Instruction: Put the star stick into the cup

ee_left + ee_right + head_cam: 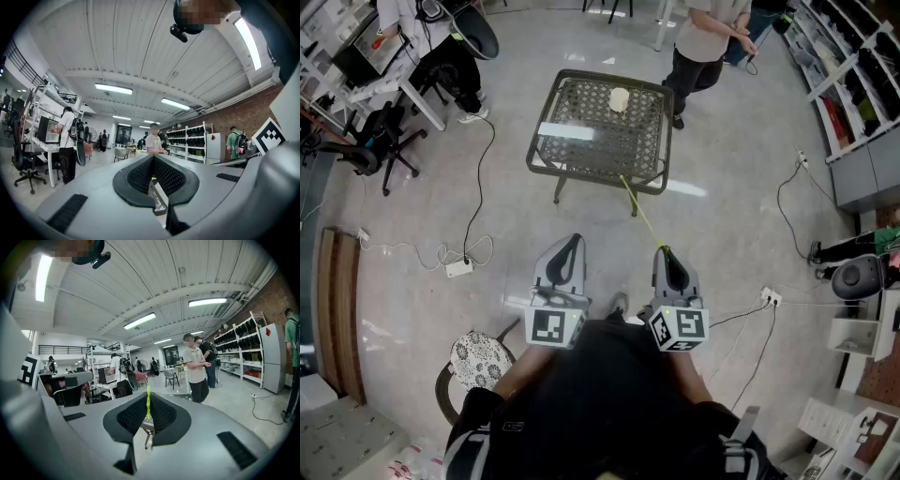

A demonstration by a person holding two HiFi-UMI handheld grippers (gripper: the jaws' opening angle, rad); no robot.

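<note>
Your right gripper (667, 250) is clamped on the near end of the thin yellow-green star stick (640, 212), which slants forward and to the left, so that in the head view its far tip lies over the near rim of the table; the star itself is too small to make out. Your left gripper (573, 240) has its jaws together with nothing between them. Each gripper carries a white cube with black square markers, the left cube (553, 327) and the right cube (679, 329), and those patterns are the only print that can be read. Just to your left stands a round stool with a black-and-white flowered seat (478, 361), and a white power strip (457, 268) with its cable lies on the glossy grey stone floor (741, 225). Ahead stands the square dark green metal mesh table (538, 141), and the pale cream cup (620, 98) stands upright toward its far side, well apart from the stick. Beyond the table a person in a light top and dark trousers (708, 42) stands, with grey shelving (848, 89) along the right wall.
</note>
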